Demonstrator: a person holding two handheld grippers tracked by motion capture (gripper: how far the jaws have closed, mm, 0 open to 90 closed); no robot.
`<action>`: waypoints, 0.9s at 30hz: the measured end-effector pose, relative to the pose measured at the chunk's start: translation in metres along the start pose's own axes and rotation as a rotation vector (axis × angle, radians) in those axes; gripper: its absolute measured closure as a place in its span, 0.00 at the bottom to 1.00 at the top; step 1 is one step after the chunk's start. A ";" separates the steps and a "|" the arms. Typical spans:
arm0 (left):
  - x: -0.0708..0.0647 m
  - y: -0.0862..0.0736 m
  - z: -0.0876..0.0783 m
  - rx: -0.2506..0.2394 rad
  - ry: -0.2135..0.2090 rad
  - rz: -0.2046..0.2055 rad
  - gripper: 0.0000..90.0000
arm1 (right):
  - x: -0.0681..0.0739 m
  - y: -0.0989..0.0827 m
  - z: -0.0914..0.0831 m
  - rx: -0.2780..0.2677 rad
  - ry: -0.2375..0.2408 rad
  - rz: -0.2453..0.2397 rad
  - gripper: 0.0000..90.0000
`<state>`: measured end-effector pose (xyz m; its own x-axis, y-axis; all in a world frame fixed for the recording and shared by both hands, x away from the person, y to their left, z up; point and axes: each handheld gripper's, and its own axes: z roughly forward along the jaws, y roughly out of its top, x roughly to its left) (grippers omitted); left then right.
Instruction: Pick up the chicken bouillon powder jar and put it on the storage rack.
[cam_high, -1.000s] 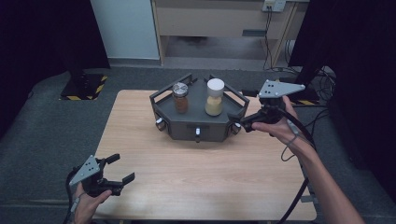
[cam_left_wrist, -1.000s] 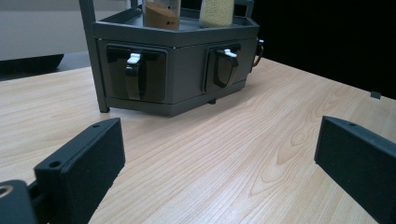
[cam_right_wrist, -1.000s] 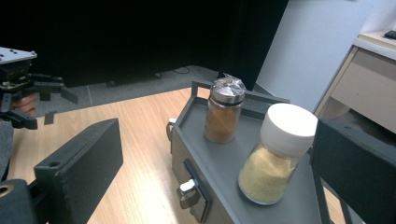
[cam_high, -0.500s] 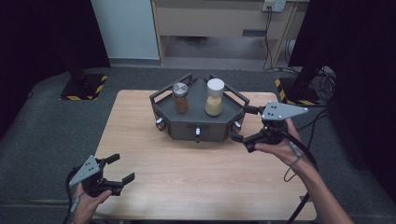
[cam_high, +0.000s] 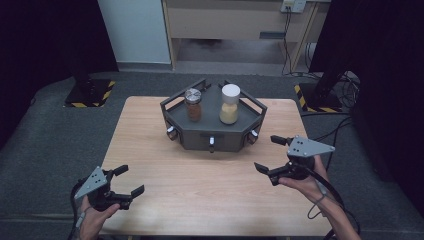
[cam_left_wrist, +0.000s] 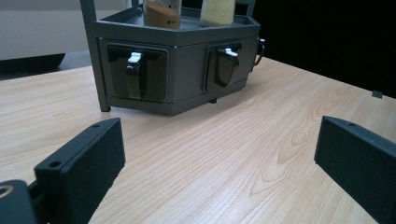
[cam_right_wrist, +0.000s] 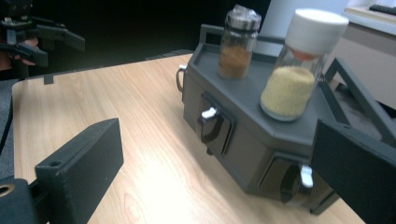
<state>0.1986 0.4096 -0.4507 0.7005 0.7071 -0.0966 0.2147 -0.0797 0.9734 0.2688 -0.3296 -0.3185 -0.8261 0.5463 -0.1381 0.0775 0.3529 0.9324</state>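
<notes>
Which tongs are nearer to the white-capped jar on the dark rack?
Right. The right tongs hover open off the rack's front-right corner, near the white-capped jar. The left tongs sit open at the table's near-left edge, much farther away.

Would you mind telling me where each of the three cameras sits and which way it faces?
High view: above the person's side, facing forward and down on the table; both forearms, left hand-held gripper and right hand-held gripper show.
Left gripper view: low over the table, facing the rack between its open jaws.
Right gripper view: facing the rack's corner and two jars; own jaws open.
All three share the rack.
</notes>
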 end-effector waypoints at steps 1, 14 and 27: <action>0.000 0.000 0.000 0.000 0.000 0.000 0.01 | 0.001 -0.003 -0.001 0.001 -0.003 0.007 0.04; -0.001 0.000 0.000 0.001 0.000 0.002 0.01 | 0.022 -0.050 -0.006 0.039 -0.044 0.064 0.04; -0.001 0.000 0.000 0.006 0.002 0.002 0.01 | 0.041 -0.091 -0.011 0.047 -0.114 0.104 0.04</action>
<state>0.1982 0.4085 -0.4504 0.6994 0.7084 -0.0944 0.2176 -0.0853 0.9723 0.2216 -0.3479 -0.4048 -0.7440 0.6633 -0.0807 0.1877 0.3234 0.9274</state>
